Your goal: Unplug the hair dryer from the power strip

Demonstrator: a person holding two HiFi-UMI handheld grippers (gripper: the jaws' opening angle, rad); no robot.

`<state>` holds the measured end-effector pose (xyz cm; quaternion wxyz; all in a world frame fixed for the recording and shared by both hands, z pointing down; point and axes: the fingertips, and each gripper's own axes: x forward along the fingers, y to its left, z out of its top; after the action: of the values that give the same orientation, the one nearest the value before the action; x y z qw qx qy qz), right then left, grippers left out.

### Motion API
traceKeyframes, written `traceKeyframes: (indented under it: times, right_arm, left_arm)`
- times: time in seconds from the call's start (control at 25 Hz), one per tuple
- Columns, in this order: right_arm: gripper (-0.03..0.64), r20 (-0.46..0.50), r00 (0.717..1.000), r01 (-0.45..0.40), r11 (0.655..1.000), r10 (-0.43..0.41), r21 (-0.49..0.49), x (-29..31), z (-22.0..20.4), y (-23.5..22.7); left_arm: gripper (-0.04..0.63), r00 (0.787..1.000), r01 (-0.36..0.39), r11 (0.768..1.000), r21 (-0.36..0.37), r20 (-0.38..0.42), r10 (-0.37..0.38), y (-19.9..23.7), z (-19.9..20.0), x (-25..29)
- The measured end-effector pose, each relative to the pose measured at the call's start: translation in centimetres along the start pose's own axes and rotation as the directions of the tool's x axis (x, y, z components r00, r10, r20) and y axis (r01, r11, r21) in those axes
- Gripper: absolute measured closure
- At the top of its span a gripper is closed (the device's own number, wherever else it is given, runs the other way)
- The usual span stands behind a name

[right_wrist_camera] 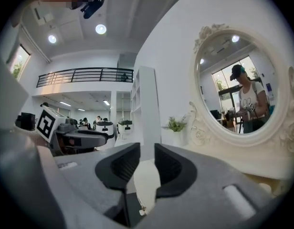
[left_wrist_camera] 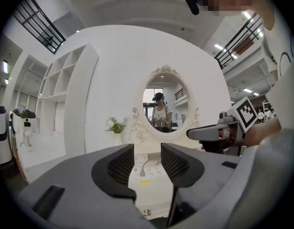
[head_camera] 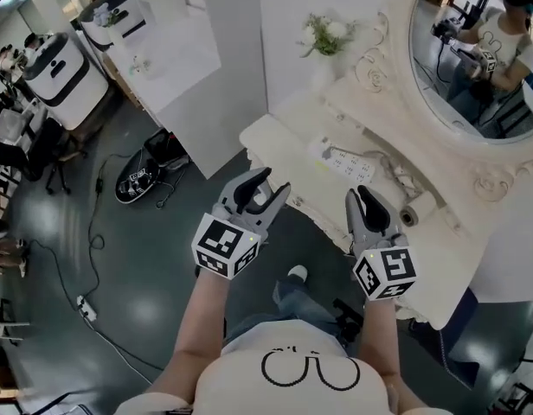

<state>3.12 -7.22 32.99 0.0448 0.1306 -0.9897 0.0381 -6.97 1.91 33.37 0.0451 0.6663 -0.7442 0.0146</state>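
A white power strip (head_camera: 343,162) lies on the white dressing table (head_camera: 279,145), with a white cord running right from it toward a white rounded body that looks like the hair dryer (head_camera: 411,214). My left gripper (head_camera: 265,188) hovers short of the table's front edge, open and empty. In the left gripper view the power strip (left_wrist_camera: 154,171) and a plug (left_wrist_camera: 143,168) in it show through the gap between the jaws. My right gripper (head_camera: 363,199) hangs beside it, nearer the hair dryer, its jaws a narrow gap apart with nothing between them (right_wrist_camera: 147,163).
An oval mirror (head_camera: 474,50) stands at the back of the table, a vase of flowers (head_camera: 325,37) to its left. On the grey floor at the left lie cables, a second power strip (head_camera: 85,308) and a black bag (head_camera: 141,180). White machines (head_camera: 54,72) stand farther left.
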Motion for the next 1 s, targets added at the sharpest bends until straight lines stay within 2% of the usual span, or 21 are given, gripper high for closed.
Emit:
traceKeyframes:
  times: [0.04, 0.08, 0.24, 0.36, 0.48, 0.64, 0.76, 1.0]
  right_arm:
    - [0.498, -0.015, 1.000, -0.005, 1.000, 0.005, 0.000, 1.2, -0.3, -0.6]
    - [0.483, -0.025, 1.000, -0.003, 1.000, 0.003, 0.001, 2.3, -0.7, -1.2]
    - [0.446, -0.062, 0.998, 0.019, 1.000, -0.019, 0.004, 5.3, -2.1, -3.8]
    - [0.446, -0.096, 0.994, 0.043, 0.999, -0.041, 0.017, 6.2, -3.0, -5.1]
    - [0.446, -0.130, 0.989, 0.076, 0.996, -0.069, 0.044, 6.4, -4.4, -6.1]
    - [0.463, -0.164, 0.982, 0.112, 0.990, -0.097, 0.081, 8.1, -5.8, -7.4]
    - [0.472, -0.202, 0.972, 0.147, 0.981, -0.120, 0.127, 9.9, -7.1, -8.3]
    - [0.472, -0.279, 0.928, 0.296, 0.943, -0.247, 0.150, 12.6, -9.9, -8.8]
  left_arm:
    - [0.423, 1.000, 0.013, 1.000, 0.002, -0.011, -0.013, 0.8, -0.1, 1.4]
    - [0.423, 0.999, 0.026, 1.000, 0.003, -0.021, -0.026, 1.5, -0.3, 2.8]
    - [0.423, 0.996, 0.059, 0.998, -0.015, -0.060, -0.060, 3.8, -1.7, 7.1]
    - [0.423, 0.992, 0.087, 0.996, -0.032, -0.094, -0.089, 4.9, -2.6, 9.4]
    - [0.423, 0.977, 0.150, 0.988, -0.036, -0.149, -0.154, 4.9, -4.0, 11.3]
    - [0.423, 0.932, 0.269, 0.963, 0.003, -0.255, -0.259, 5.0, -6.6, 14.0]
    - [0.423, 0.896, 0.345, 0.939, 0.011, -0.302, -0.326, 5.8, -7.8, 16.2]
    - [0.423, 0.782, 0.526, 0.850, 0.006, -0.396, -0.481, 7.5, -10.8, 20.0]
